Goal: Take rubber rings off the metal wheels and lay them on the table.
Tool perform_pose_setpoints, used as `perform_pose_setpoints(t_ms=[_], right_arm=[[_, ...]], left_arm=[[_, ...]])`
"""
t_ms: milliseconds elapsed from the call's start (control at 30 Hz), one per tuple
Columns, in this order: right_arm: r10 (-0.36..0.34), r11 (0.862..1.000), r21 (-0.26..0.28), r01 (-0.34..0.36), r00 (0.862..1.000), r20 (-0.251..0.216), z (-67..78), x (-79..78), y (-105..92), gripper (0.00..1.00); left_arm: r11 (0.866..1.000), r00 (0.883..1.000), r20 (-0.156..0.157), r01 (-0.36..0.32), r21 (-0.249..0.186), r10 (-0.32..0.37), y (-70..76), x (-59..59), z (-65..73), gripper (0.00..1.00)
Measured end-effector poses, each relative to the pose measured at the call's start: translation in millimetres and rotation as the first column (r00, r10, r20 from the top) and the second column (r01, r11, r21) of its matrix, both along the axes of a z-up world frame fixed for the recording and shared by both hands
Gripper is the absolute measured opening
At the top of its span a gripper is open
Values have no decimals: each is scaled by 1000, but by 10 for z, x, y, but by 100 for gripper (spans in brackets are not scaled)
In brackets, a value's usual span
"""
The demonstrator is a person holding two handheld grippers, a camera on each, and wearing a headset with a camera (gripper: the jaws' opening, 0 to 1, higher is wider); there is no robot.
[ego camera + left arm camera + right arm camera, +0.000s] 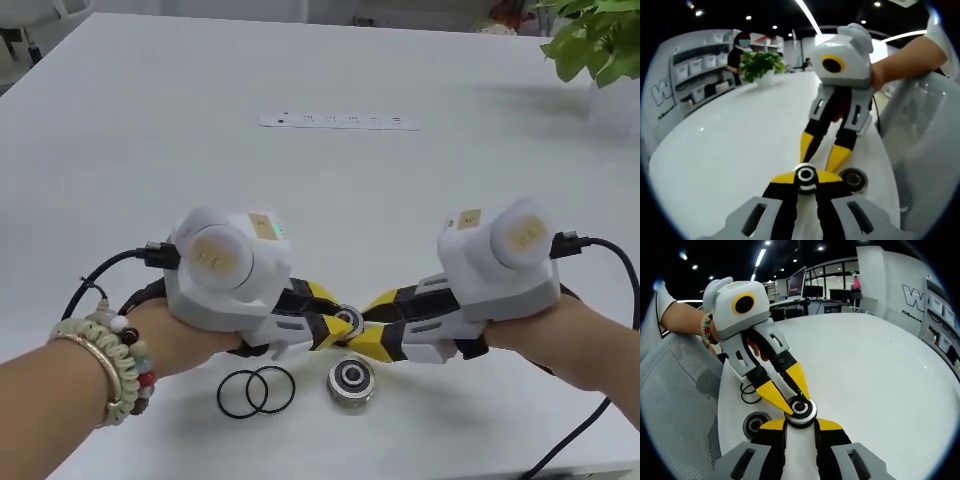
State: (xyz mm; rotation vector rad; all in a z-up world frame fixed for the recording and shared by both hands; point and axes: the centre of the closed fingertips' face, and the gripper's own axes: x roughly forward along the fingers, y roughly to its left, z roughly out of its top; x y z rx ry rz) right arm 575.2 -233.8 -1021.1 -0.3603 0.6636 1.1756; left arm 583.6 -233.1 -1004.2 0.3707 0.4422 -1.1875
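So this looks like mid-peel to me: the two grippers meet nose to nose low over the near part of the tabletop (200, 200), with one small metal wheel (347, 320) caught between them. The left gripper (322, 326) is clamped onto it from one side and the right gripper (374, 336) is closed on it from the other, so the wheel hangs in the air between the yellow tips. I can't tell which jaw actually has rubber and which is just bracing metal, it's too small. Two black rubber rings (256, 390) lie overlapping on the tabletop near the left gripper, and a second wheel (351, 381) sits just beside them, almost under the held one. Next move, I'd guess, is one gripper holding the wheel firm while the other rolls the ring over the rim, then lays it by the other two. It's a slippy little part, so the wheel could easily pop loose.
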Motion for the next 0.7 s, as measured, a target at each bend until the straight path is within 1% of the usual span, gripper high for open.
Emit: perform_pose_setpoints(t_ms=[133,233,367,433,500,533,567,600,633,700], right_arm=[[11,1000,-7,-11,1000,0,-4,-7,-25,16],[14,1000,-19,-14,1000,4,-17,-5,-53,12],[8,1000,-18,-8,1000,-7,-16,-9,-66,9],[10,1000,-25,-10,1000,3,-14,-8,-61,11],[9,1000,-5,-9,1000,-10,1,-25,-23,18],[12,1000,-4,-12,1000,-11,4,-29,-12,18],[12,1000,-20,-12,1000,12,-4,-7,-14,18],[7,1000,-19,-6,999,31,0,20,-9,20],[-5,1000,-12,5,1000,26,-5,25,4,22],[-3,1000,-8,4,1000,26,-15,29,14,24]], left_arm=[[1000,1000,0,0,0,0,-1,-3,1,14],[1000,1000,0,0,0,0,0,-4,2,14],[1000,1000,1,1,1,-1,0,-3,2,14],[1000,1000,1,1,0,-1,0,-3,2,14],[1000,1000,1,2,0,-2,-1,-2,2,14],[1000,1000,0,2,0,-2,-1,-2,2,14],[1000,1000,1,2,0,-2,-1,-2,2,14],[1000,1000,1,2,1,-2,-2,-1,1,14],[1000,1000,0,2,0,-2,-1,-1,1,14],[1000,1000,0,2,0,-2,-1,0,1,14]])
